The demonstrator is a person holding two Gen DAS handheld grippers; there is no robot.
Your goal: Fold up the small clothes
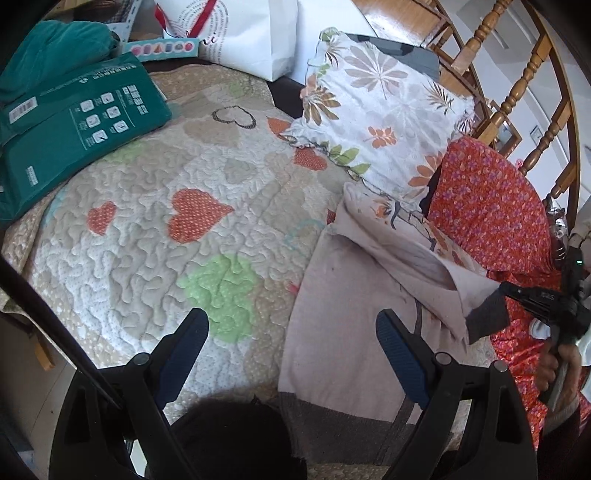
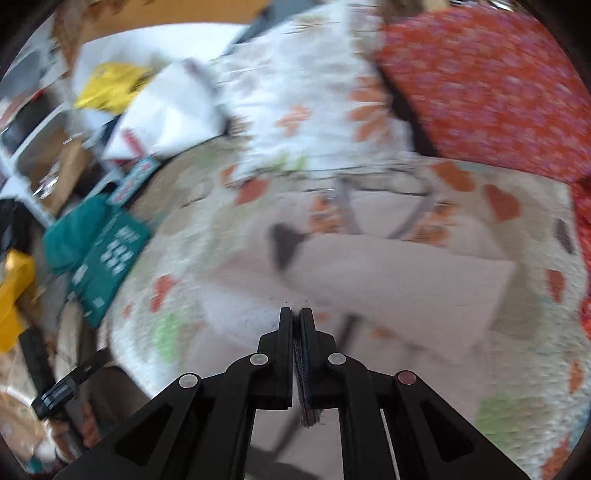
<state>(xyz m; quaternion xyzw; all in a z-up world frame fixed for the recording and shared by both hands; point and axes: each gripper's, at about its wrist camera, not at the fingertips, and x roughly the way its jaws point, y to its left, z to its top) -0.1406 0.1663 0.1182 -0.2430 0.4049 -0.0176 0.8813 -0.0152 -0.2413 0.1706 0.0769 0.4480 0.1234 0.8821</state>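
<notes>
A bed covered by a quilt with red and green hearts fills the scene, with a wooden headboard behind it.

A small pale pink sweater with dark grey trim lies on the near right part of the quilt. One sleeve, ending in a grey cuff, is lifted off the body of the garment toward the right. The right gripper has its jaws pressed together on dark grey knit fabric of the sweater; from the right wrist camera the picture is blurred.

The left gripper hovers low over the sweater's left edge with its blue-padded jaws spread wide and nothing between them.

Just behind the sweater a flowered pillow leans against the headboard, and a red flowered cloth lies beside it on the right. At the far left of the quilt sits a green package, with a white paper bag behind it.
</notes>
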